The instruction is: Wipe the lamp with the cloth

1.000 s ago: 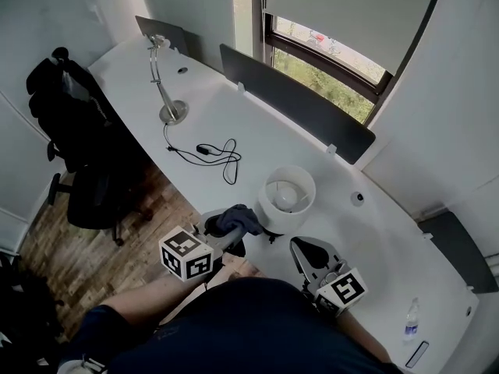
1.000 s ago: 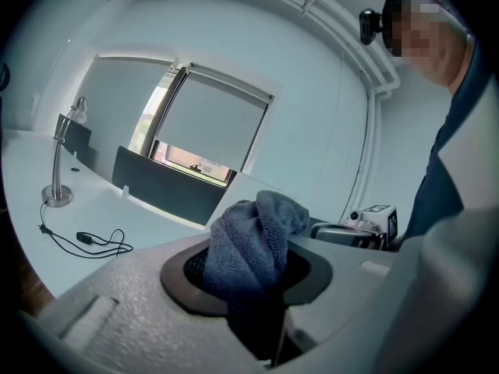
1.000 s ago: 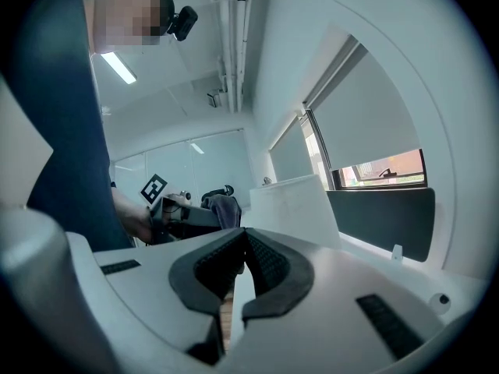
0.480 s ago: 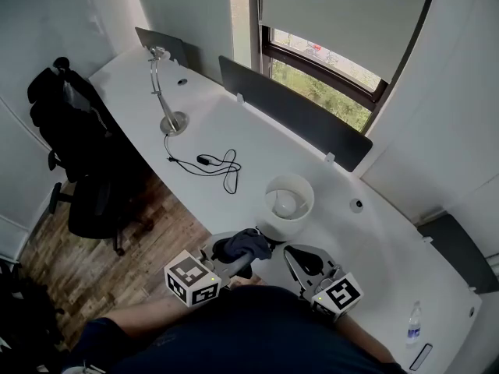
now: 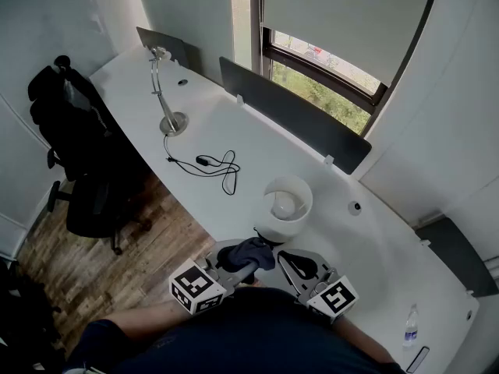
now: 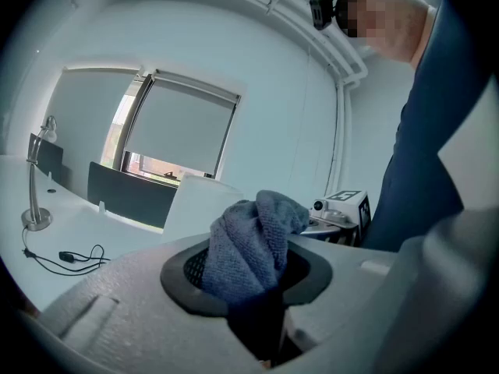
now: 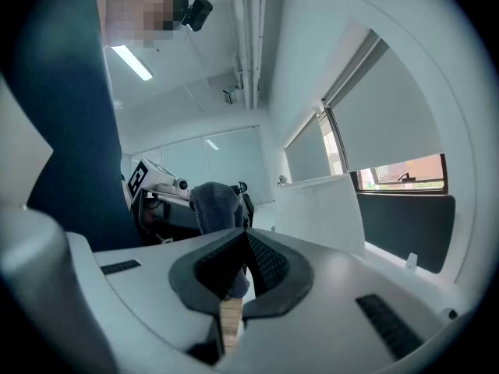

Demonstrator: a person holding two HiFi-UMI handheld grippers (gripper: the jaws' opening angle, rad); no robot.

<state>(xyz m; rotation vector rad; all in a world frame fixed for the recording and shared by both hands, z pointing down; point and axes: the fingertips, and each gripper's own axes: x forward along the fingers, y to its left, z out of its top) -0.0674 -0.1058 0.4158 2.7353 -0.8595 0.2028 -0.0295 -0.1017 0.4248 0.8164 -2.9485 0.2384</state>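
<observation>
A white lamp (image 5: 287,201) with a round shade stands near the front edge of the curved white desk (image 5: 257,142). Just in front of it, close to the person's body, my left gripper (image 5: 248,257) is shut on a bunched dark blue cloth (image 5: 254,249). The cloth (image 6: 253,240) sticks up from between the jaws in the left gripper view, with the shade (image 6: 195,205) behind it. My right gripper (image 5: 281,254) is shut and holds nothing, its tips almost beside the cloth (image 7: 214,205). The shade (image 7: 320,209) is just right of the right gripper (image 7: 234,248).
A silver gooseneck desk lamp (image 5: 164,92) and a coiled black cable (image 5: 212,164) lie further left on the desk. A dark divider panel (image 5: 292,111) runs along the back by the window. An office chair (image 5: 78,154) stands left; a bottle (image 5: 411,322) sits far right.
Both grippers have drawn back towards the person and closer together. The cloth has moved from beside the shade down to in front of the lamp, next to the right gripper's tips.
</observation>
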